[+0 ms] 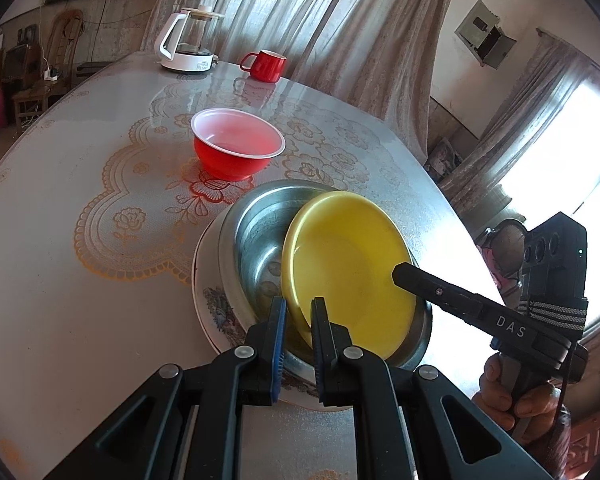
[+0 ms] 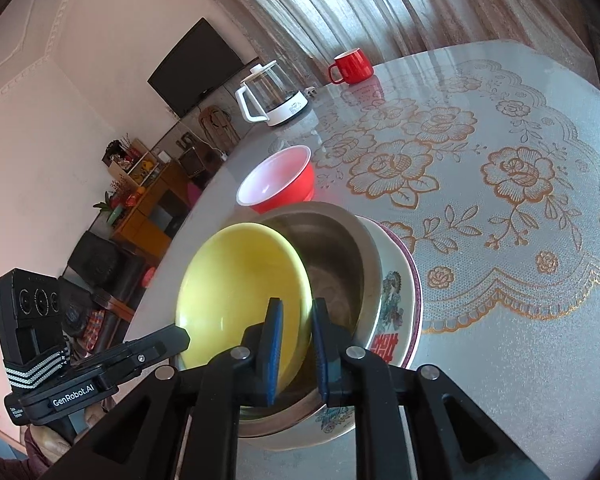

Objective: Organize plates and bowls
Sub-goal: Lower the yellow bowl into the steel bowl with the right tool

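Observation:
A yellow plate (image 1: 352, 268) leans tilted inside a steel bowl (image 1: 256, 240), which sits on a white patterned plate (image 1: 216, 304). My left gripper (image 1: 299, 312) has its jaws around the yellow plate's near rim with a small gap. My right gripper (image 2: 296, 320) straddles the opposite rim of the yellow plate (image 2: 240, 280), jaws likewise close around it. The steel bowl (image 2: 332, 248) and patterned plate (image 2: 396, 300) show beneath. A red bowl (image 1: 236, 144) with a white inside stands alone farther back; it also shows in the right wrist view (image 2: 278, 182).
A red mug (image 1: 266, 65) and a glass kettle (image 1: 190, 40) stand at the far edge of the round table (image 1: 80, 184) with its lace-pattern cover. Curtains hang behind. The right gripper's body (image 1: 500, 320) reaches in from the right.

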A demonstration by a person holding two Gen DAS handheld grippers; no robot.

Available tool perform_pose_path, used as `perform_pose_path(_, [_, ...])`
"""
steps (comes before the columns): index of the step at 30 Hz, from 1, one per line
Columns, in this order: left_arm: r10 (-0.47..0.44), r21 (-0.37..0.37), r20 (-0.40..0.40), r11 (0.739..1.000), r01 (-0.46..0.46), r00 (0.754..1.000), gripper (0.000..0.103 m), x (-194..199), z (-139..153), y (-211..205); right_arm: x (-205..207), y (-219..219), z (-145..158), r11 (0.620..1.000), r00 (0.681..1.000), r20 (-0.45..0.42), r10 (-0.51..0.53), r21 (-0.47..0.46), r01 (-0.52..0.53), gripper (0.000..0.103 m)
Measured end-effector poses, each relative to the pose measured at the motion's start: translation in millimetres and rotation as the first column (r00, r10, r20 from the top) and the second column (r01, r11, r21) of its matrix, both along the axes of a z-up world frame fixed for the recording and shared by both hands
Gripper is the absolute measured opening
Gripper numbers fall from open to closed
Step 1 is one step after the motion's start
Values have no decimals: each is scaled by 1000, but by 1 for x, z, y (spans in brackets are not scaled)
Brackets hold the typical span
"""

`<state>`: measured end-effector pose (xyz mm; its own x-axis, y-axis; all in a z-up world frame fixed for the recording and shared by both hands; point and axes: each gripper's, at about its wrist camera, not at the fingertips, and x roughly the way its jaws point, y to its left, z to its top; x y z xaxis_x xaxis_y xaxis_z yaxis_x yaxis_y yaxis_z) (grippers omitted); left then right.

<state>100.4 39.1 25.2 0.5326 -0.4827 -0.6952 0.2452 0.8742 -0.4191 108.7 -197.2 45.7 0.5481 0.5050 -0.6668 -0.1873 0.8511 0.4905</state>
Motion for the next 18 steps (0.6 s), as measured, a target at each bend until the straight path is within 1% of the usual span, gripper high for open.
perform_pose_path(2, [-1, -5, -3, 1000, 1, 1000, 11, 0, 0, -1, -1, 2, 2, 1000, 1000, 8, 2, -17, -2, 18])
perform_pose_path(3, [-2, -1, 0, 1000, 2, 1000, 11, 0, 0, -1, -2, 3, 3, 1000, 1000, 13, 3, -18, -3, 23])
perform_pose_path(8, [-1, 18, 19, 1000, 1, 1000, 11, -3, 0, -4, -4, 11, 5, 995, 999, 41, 4, -99, 0, 24])
perform_pose_path(12, [0, 32, 37, 999, -1, 999, 12, -5, 1, -5, -7, 11, 6, 992, 999, 53, -3, -124, 9, 24])
perform_pose_path(15, [-2, 32, 41, 999, 0, 999, 14, -6, 2, -4, -9, 11, 7, 990, 997, 70, -7, -142, 17, 30])
perform_pose_path(18, [-1, 41, 51, 999, -1, 999, 14, -7, 3, -5, -10, 14, 7, 988, 997, 75, 11, -153, 1, 30])
